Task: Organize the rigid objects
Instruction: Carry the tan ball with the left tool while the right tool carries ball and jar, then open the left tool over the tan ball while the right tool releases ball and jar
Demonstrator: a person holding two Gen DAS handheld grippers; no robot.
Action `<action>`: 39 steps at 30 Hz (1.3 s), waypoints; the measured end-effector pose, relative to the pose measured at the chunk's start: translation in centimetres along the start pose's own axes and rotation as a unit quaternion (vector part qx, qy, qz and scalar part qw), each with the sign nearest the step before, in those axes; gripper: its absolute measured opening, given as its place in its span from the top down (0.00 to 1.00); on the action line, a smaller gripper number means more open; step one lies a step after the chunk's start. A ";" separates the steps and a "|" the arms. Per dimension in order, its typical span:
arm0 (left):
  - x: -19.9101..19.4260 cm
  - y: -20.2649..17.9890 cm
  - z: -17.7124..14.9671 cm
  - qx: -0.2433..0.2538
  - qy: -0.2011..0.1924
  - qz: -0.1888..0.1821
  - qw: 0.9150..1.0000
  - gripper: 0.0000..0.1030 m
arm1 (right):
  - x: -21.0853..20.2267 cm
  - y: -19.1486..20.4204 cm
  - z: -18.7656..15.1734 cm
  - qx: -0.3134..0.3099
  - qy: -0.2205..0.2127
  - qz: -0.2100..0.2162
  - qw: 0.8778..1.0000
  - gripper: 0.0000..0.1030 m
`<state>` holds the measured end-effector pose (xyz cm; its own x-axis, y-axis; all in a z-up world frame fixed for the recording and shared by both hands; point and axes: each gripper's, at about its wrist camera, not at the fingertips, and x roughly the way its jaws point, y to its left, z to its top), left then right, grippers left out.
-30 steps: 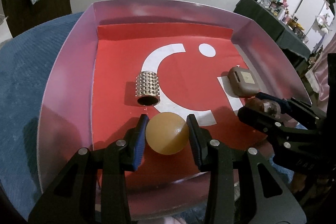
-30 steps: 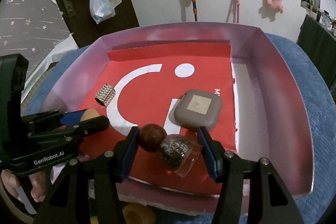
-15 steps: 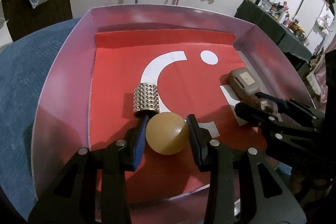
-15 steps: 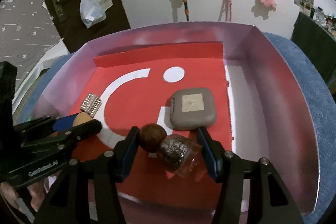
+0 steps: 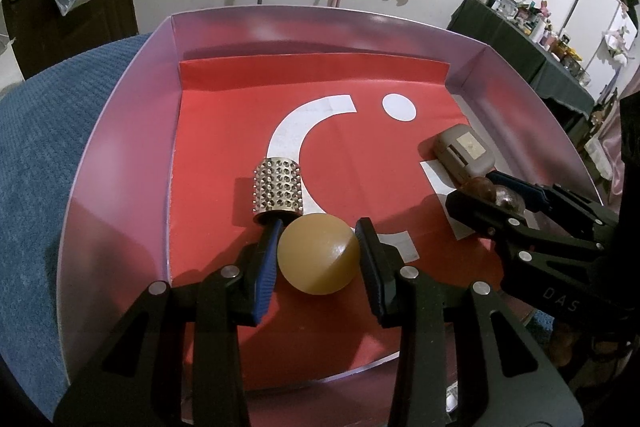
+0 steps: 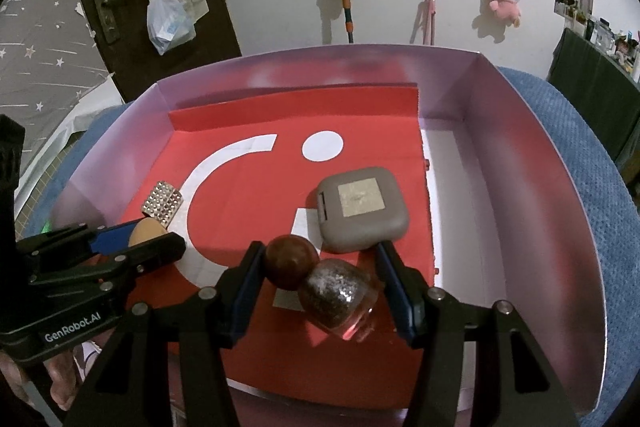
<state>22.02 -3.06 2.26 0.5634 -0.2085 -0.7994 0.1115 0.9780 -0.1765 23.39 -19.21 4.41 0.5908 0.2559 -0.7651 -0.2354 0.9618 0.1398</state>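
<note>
My left gripper (image 5: 318,227) is shut on an amber ball (image 5: 318,259), held low over the red floor of a pink-walled box (image 5: 120,155). A studded metal cylinder (image 5: 279,189) lies just beyond the left fingertip, close to the ball. My right gripper (image 6: 318,251) is shut on a small glitter-filled glass bottle (image 6: 338,297), which lies crosswise between the pads. The bottle's round brown cap (image 6: 289,261) rests against the left pad. A grey square case (image 6: 362,213) lies flat just past the bottle. In the right wrist view the left gripper (image 6: 148,231) holds the ball (image 6: 146,231) beside the cylinder (image 6: 162,203).
The box (image 6: 520,187) rests on a blue textured cloth (image 5: 36,155). Its far half holds only the red sheet with white shapes. A white strip of floor runs along the right wall. Behind stand a wall with hanging toys and a dark door.
Both grippers keep their holds. The left one with the ball has edged slightly toward the studded cylinder. The right one has drifted a little closer to the grey case.
</note>
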 end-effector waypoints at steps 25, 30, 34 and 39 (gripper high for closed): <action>0.1 -0.6 -0.2 0.010 0.001 0.007 1.000 0.41 | -0.2 0.2 -0.3 0.002 0.000 0.002 1.000 0.42; -0.2 -0.8 -0.2 0.014 0.000 0.007 1.000 0.37 | -0.6 0.3 -0.6 0.002 -0.004 0.004 1.000 0.42; -0.6 -1.2 -0.4 0.019 -0.006 0.008 1.000 0.31 | -1.3 0.1 -0.6 0.003 -0.012 0.007 1.000 0.39; -1.0 -1.2 -0.7 0.022 -0.008 0.008 1.000 0.28 | -2.3 0.0 -0.8 0.006 -0.021 0.010 1.000 0.35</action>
<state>20.75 -4.07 2.90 0.5780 -0.1936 -0.7927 0.1385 0.9806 -0.1384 21.47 -19.91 5.67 0.6174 0.2791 -0.7355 -0.2383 0.9574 0.1633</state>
